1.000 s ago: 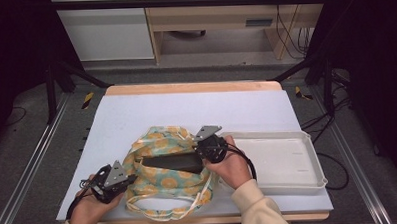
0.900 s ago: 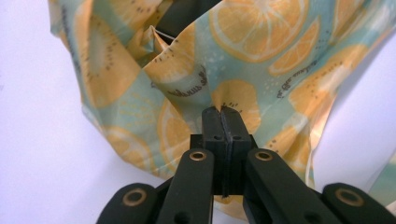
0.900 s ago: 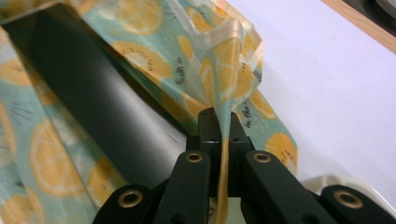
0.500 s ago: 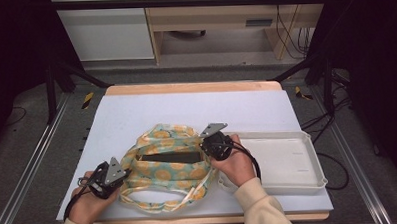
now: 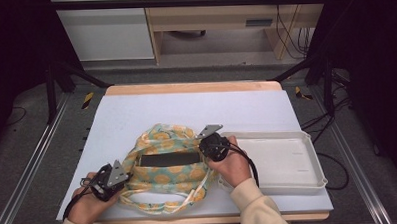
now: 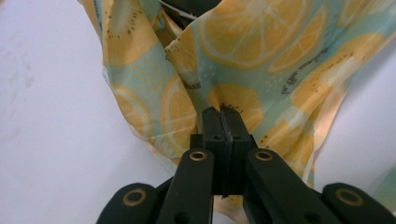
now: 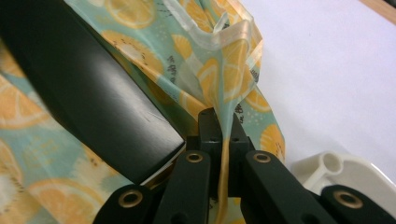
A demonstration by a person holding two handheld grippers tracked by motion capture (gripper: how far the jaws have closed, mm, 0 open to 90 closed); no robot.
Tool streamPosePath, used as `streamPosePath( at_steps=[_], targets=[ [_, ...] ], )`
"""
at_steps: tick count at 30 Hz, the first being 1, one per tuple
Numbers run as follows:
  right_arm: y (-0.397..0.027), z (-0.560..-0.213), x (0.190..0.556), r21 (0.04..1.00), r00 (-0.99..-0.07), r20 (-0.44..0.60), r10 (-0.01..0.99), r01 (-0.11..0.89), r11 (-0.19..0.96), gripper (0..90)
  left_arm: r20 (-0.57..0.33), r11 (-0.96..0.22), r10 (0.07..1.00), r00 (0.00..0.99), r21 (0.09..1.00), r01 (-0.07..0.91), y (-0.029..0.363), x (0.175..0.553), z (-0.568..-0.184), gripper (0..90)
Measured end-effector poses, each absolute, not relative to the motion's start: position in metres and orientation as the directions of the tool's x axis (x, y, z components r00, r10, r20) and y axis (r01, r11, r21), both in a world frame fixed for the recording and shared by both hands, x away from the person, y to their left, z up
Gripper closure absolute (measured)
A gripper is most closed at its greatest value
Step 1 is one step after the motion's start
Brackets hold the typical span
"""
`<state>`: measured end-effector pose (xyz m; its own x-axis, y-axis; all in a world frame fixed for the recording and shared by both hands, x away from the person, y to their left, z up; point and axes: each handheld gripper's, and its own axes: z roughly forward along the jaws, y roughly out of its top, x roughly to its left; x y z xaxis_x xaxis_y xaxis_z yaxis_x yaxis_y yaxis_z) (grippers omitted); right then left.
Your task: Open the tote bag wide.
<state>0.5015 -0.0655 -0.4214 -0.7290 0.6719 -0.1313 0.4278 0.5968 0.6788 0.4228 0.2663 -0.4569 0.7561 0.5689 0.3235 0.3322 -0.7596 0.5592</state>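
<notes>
A white-topped desk [image 5: 151, 113] stood in a dim room, with a pale plastic tray [image 5: 288, 161] at its right side. In the high view a lemon-print fabric bag [image 5: 171, 175] lay near the front edge with a flat black slab [image 5: 169, 159] on it; the left tongs [image 5: 119, 176] met its left edge and the right tongs [image 5: 207, 141] its right, beside the tray. In the left gripper view the left tongs [image 6: 223, 114] were clamped tight on a fold of the bag [image 6: 243, 56], cloth pinched between the jaws. In the right gripper view the right tongs [image 7: 219, 116] were likewise closed on the bag's banded rim [image 7: 233, 60], the black slab [image 7: 84, 93] just beside them. The bag looked light, limp and somewhat slick, so hems and rim seemed the surest holds.
</notes>
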Motion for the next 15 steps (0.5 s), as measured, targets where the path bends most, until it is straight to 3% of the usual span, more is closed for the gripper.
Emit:
streamPosePath(
  at_steps=[15],
  targets=[
    [-0.079, -0.43, 0.507, 0.643, -0.689, -0.136, 0.712, 0.486, 0.592, 90.0, 0.353, -0.763, 0.59, 0.726, 0.539, 0.357, 0.274, 0.425, -0.459, 90.0]
  ],
)
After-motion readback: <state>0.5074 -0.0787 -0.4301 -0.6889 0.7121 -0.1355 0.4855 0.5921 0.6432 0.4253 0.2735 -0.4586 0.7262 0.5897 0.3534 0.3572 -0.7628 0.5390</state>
